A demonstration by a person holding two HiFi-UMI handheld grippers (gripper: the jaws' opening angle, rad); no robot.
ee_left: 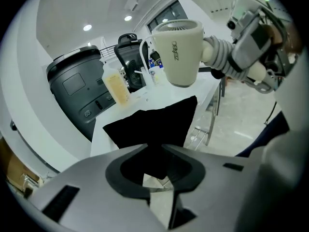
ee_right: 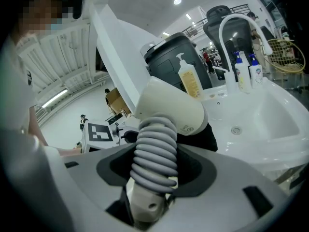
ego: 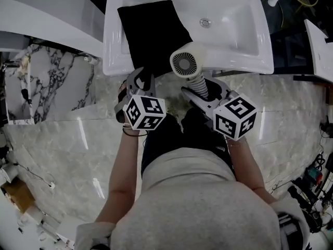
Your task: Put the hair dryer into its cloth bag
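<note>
- Between the jaws of the left claw point(ee_left: 154, 149) sits the near edge of the black cloth bag point(ee_left: 154, 122). The jaws stand narrow and pinch it. Whether this edge is the bag's mouth cannot be made out.
- Ahead of that claw, the bag lies flat over the left rim of the white sink point(ego: 234, 51). It is uniformly dark, so its inside does not show.
- The right claw point(ee_right: 155, 151) is clamped on the ribbed grey handle of the hair dryer point(ee_right: 169, 105). The handle's lower end is hidden behind the jaws.
- Just beyond the right claw's tips, the dryer's cream body is held in the air over the bag's near right corner. It is outside the bag, with its round grille facing up.
- Farther ahead of the right claw is the basin. A pump bottle point(ee_right: 189, 79) of yellowish liquid stands at its back rim.
- In the head view, the marker cubes cover most of both claws, and the person's torso cuts off the forearms.
</note>
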